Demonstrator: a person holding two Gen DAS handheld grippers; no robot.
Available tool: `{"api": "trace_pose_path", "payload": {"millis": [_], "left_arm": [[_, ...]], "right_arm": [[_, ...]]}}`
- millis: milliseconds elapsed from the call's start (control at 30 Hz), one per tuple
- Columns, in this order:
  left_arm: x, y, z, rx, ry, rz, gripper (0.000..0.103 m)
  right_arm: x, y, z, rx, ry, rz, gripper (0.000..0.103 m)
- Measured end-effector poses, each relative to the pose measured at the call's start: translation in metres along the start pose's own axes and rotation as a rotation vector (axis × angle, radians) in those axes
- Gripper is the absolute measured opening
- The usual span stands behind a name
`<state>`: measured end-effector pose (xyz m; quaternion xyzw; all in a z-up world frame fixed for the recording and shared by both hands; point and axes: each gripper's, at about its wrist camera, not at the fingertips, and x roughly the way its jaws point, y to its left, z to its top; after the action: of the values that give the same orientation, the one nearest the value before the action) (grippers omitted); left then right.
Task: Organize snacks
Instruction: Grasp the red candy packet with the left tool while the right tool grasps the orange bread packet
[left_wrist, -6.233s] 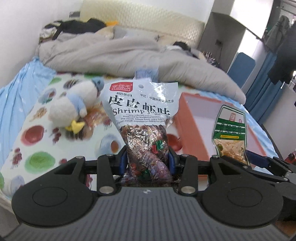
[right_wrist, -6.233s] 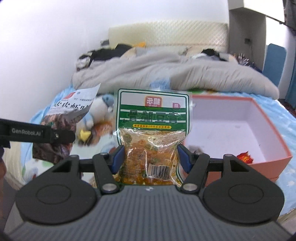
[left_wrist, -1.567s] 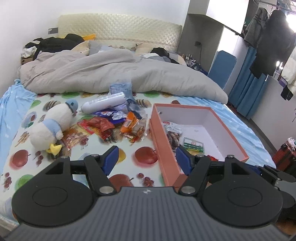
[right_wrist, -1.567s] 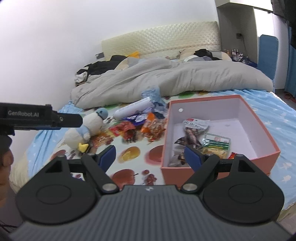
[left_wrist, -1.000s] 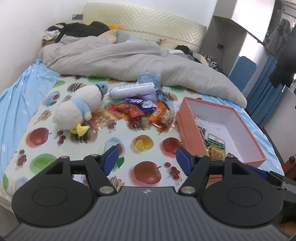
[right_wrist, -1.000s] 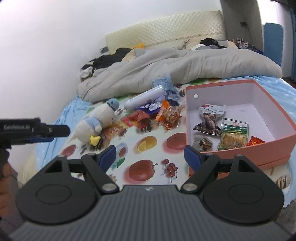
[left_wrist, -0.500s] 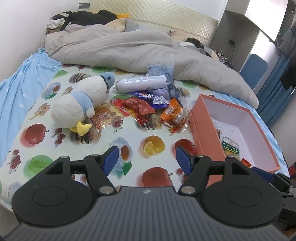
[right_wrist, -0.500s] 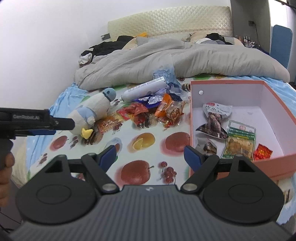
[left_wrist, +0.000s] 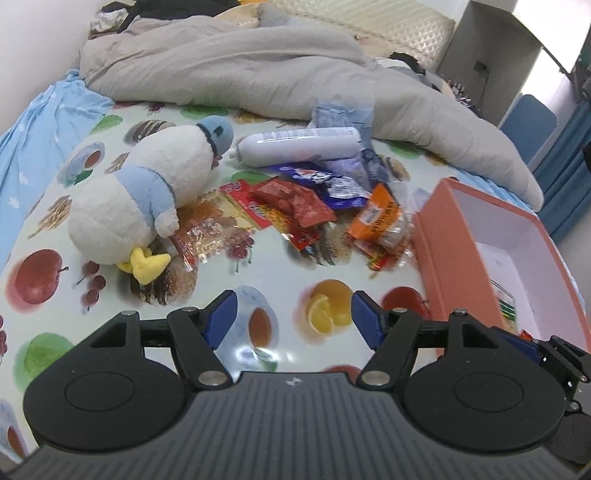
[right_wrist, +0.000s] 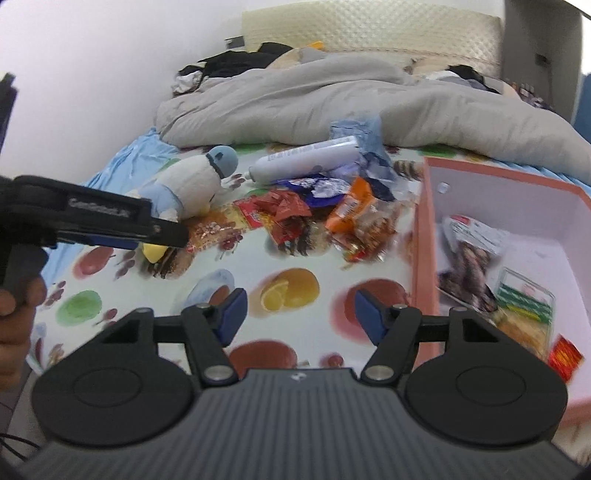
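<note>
A pile of snack packets lies on the fruit-print bedsheet: a red packet (left_wrist: 291, 205), an orange packet (left_wrist: 380, 218), a blue-purple packet (left_wrist: 321, 177) and a clear red-edged packet (left_wrist: 210, 232). The pile also shows in the right wrist view (right_wrist: 314, 210). An orange box (left_wrist: 447, 266) stands to the right; it holds a shrimp packet (right_wrist: 469, 251), a green-labelled packet (right_wrist: 524, 299) and a small red packet (right_wrist: 565, 356). My left gripper (left_wrist: 291, 317) is open and empty, short of the pile. My right gripper (right_wrist: 297, 308) is open and empty beside the box's left wall.
A white and blue plush duck (left_wrist: 147, 192) lies left of the pile. A white tube (left_wrist: 295, 142) and a crumpled blue bag (left_wrist: 343, 114) lie behind it. A grey duvet (left_wrist: 258, 62) covers the far bed. The left gripper's body (right_wrist: 92, 221) crosses the right wrist view.
Both grippers, which released the shrimp and green-labelled packets into the box, have moved forward and lower toward the pile. The pile and duck appear larger. Both stay open.
</note>
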<state>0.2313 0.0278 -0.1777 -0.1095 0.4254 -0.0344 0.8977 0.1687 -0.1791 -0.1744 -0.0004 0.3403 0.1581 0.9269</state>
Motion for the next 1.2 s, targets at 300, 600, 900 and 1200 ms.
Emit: {"api": "trace_pose_path", "payload": {"millis": [300,600,900,1200], "left_arm": [[0.069,0.025,0.032,-0.034,0.029,-0.019,0.072],[0.129,0.023,0.078,-0.223,0.012,-0.138,0.073],[0.197,0.005,0.109,-0.241,0.094,-0.096,0.073],[0.235,0.004,0.114,-0.252,0.145,-0.062,0.072]], "right_arm": [[0.069,-0.001,0.015,-0.044,0.017,-0.088,0.065],[0.132,-0.009,0.032,-0.173,0.043,-0.249,0.065],[0.171,-0.006,0.039,-0.337,0.071,-0.392,0.065],[0.199,-0.012,0.029,-0.375,0.094,-0.483,0.065]]}}
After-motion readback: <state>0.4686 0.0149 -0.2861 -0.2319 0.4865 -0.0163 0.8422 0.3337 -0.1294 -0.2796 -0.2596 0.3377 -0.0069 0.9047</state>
